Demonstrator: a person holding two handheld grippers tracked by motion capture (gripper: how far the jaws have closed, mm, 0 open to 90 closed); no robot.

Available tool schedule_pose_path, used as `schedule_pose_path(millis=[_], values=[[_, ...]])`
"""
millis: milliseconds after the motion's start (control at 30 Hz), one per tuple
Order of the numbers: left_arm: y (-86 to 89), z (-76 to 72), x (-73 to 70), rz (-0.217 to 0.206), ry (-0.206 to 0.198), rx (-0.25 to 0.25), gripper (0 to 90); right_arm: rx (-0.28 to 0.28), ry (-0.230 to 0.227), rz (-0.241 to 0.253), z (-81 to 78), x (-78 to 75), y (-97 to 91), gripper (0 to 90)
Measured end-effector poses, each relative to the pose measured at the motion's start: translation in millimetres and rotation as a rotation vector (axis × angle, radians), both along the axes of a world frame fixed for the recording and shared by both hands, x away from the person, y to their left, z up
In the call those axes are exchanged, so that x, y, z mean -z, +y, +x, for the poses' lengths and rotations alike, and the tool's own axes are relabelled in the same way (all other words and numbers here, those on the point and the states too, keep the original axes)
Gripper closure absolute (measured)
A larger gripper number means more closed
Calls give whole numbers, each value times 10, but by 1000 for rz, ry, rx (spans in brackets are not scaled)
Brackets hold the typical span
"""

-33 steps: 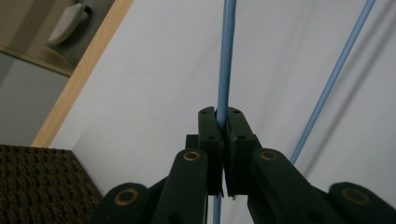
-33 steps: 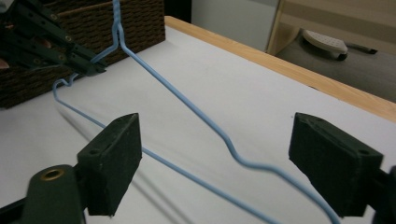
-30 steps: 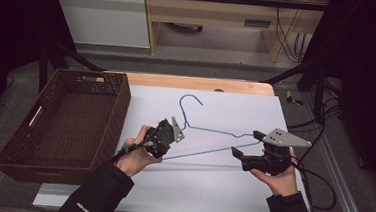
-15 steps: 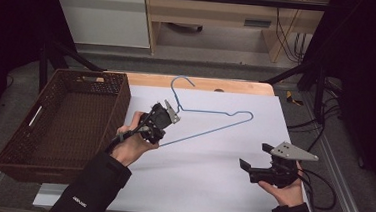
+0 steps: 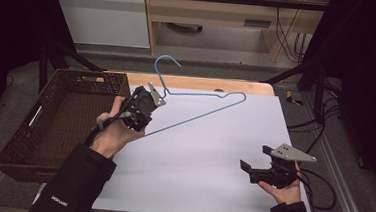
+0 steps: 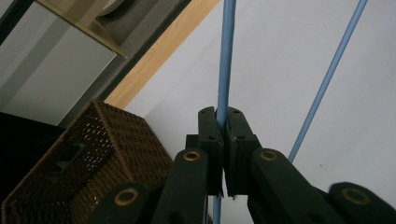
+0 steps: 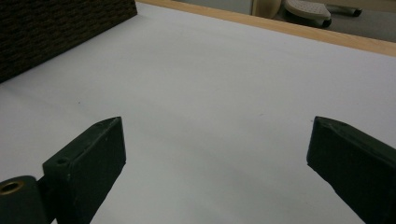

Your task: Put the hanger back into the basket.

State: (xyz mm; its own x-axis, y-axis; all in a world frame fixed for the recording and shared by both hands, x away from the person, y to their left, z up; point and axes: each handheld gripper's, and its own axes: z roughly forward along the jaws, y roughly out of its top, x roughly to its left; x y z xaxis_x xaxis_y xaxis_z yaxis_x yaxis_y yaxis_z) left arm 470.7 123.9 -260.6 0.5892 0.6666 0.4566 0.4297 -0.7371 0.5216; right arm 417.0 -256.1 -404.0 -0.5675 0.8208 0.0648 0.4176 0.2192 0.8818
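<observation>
Since the earlier frame the left gripper (image 5: 143, 108) has risen and carried the blue wire hanger (image 5: 203, 112) up off the white table cover (image 5: 208, 152), while the right gripper (image 5: 262, 164) has drawn back from the hanger toward the near right part of the table, its jaws having just been opening with nothing between them. Now the left gripper's 2 jaws are pressed together on 1 of the hanger's wire arms; in the left gripper view the blue wire (image 6: 225, 70) runs straight up out of the closed pads and away from the gripper (image 6: 221, 128), and the hanger's 2nd wire passes just to the right of the jaws, apart from them. From the high view the hanger slants up and away from the left gripper, its hook above and beyond the gripper's tip and its far corner reaching out to the gripper's right, over the table's wooden edge (image 5: 202, 83). To the left gripper's left and below it stands the brown wicker basket (image 5: 59, 122). The right gripper (image 7: 215, 140) hangs low over the bare cover, jaws spread wide apart, well clear of the hanger, held in the person's right hand (image 5: 283, 190).
</observation>
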Motion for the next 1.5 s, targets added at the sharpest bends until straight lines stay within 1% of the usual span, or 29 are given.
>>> schedule_pose_path(millis=[133, 267, 400, 467, 500, 567, 600, 633, 667, 700, 967, 1167, 1267, 1367, 1433, 1500], values=[[97, -20, -115, 3, -12, -20, 871, 1, 9, -3, -4, 5, 11, 51], [227, -22, -230, -6, -27, -52, 871, -1, 8, -5, -5, 7, 14, 50], [373, -9, -272, -18, -32, -84, 871, -3, 5, 1, -7, 7, 17, 51], [455, -4, -284, -10, -24, -96, 871, -3, 2, -3, -5, 8, 15, 51], [480, -2, -279, -21, -26, -102, 871, -5, -2, -6, -1, 10, 15, 51], [561, 6, -284, -12, -15, -109, 870, -7, -2, -7, 0, 12, 16, 51], [606, 12, -275, -20, -18, -123, 871, -8, 3, -5, -3, 11, 18, 51], [641, 15, -283, -11, -13, -126, 871, -7, 4, 1, -3, 11, 23, 51], [691, 20, -283, -22, -17, -141, 871, -7, 4, 1, -4, 11, 23, 51], [725, 25, -287, -23, -20, -148, 871, -8, 5, 0, -2, 12, 23, 51], [1102, 61, -318, -15, -30, -243, 871, -13, 4, -12, 4, 19, 26, 51], [1376, 89, -290, -17, -26, -308, 871, -17, 5, -14, 5, 21, 27, 50], [1552, 101, -263, -22, -23, -341, 871, -18, 6, -16, 6, 24, 31, 49], [1666, 100, -241, -22, -22, -367, 871, -18, 8, -13, 7, 24, 35, 49], [1758, 100, -223, -23, -17, -389, 871, -17, 8, -14, 7, 24, 36, 49], [1853, 102, -208, -14, -8, -408, 871, -17, 7, -16, 9, 24, 34, 49]])
